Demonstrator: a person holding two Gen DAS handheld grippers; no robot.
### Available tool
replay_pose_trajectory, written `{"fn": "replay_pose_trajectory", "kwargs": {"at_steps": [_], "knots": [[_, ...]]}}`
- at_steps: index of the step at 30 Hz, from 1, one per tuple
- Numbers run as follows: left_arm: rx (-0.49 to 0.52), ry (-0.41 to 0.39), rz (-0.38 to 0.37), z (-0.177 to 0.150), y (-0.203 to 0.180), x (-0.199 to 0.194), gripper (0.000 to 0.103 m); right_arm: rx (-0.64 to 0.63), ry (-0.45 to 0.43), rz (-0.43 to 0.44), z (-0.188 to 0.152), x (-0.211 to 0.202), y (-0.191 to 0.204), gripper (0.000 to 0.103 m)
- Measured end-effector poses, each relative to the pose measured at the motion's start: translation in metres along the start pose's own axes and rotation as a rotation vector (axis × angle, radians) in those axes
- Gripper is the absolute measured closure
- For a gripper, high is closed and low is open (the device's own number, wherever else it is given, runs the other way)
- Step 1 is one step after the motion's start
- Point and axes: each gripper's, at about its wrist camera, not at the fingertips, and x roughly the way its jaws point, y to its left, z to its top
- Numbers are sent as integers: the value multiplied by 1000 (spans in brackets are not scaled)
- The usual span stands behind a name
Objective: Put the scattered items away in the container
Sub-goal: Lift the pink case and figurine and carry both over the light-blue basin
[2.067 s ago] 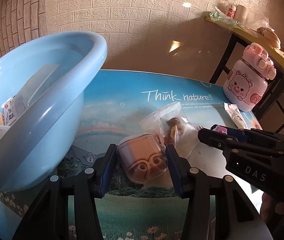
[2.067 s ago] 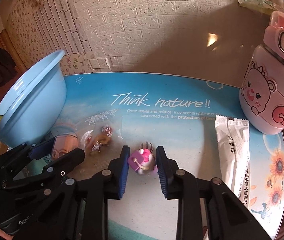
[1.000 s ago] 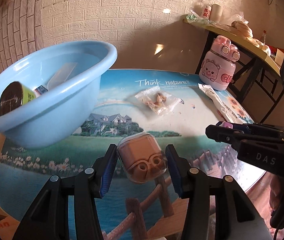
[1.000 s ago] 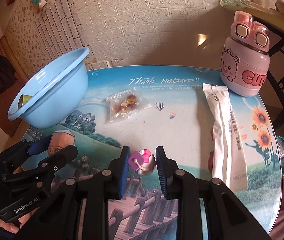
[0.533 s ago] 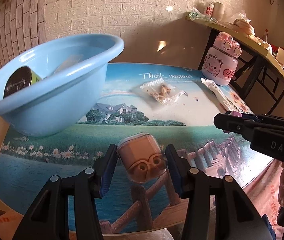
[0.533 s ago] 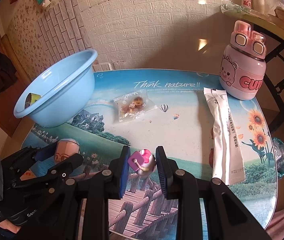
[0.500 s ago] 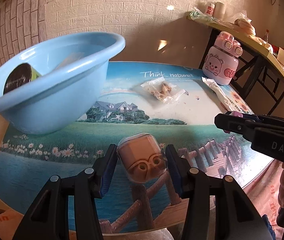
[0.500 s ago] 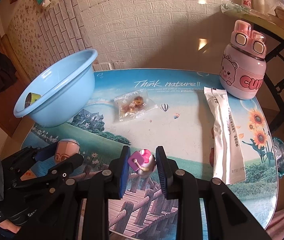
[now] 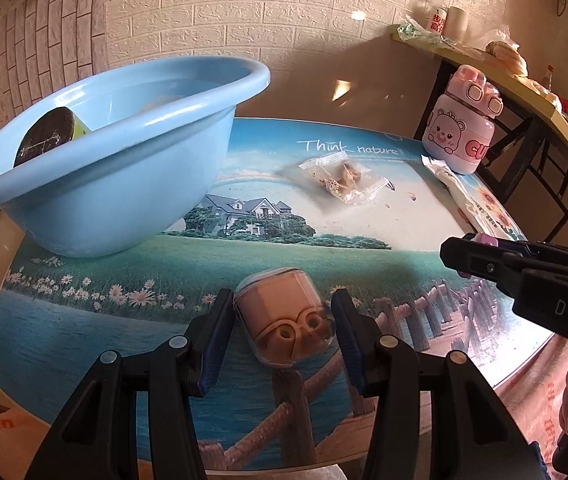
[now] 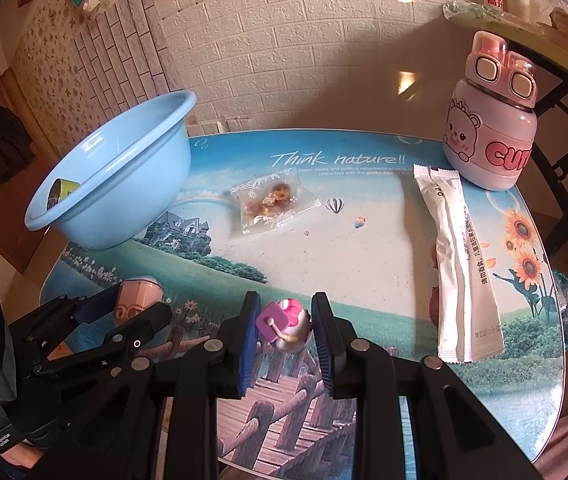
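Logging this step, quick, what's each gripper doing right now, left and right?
Left gripper: shut on the peach capsule toy, held above the table.
Right gripper: shut on the small pink-and-purple toy, also lifted.

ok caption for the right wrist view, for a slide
Right gripper holds a small pink toy above the table; blue basin waits at left.

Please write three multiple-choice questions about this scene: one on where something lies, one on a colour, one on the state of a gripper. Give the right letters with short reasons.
1. The clear snack packet lies:
A) in the basin
B) on the table
C) in a gripper

2. The basin is:
A) light blue
B) pink
C) green

3. The right gripper is:
A) open, empty
B) shut on a small pink toy
C) out of view

Answers:
1 B, it lies flat on the table, right of the basin.
2 A, its wall is light blue.
3 B, the small pink toy sits between its jaws.
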Motion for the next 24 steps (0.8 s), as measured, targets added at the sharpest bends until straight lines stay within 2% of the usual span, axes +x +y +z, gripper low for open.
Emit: {"fn": "replay_pose_trajectory", "kwargs": {"at_steps": [17,24], "knots": [[-28,-26,106,3,-11,10,45,12,10,12,-3,6,-6,76],[-46,-53,159,1,-10,12,44,19,12,12,-3,7,-8,76]]}}
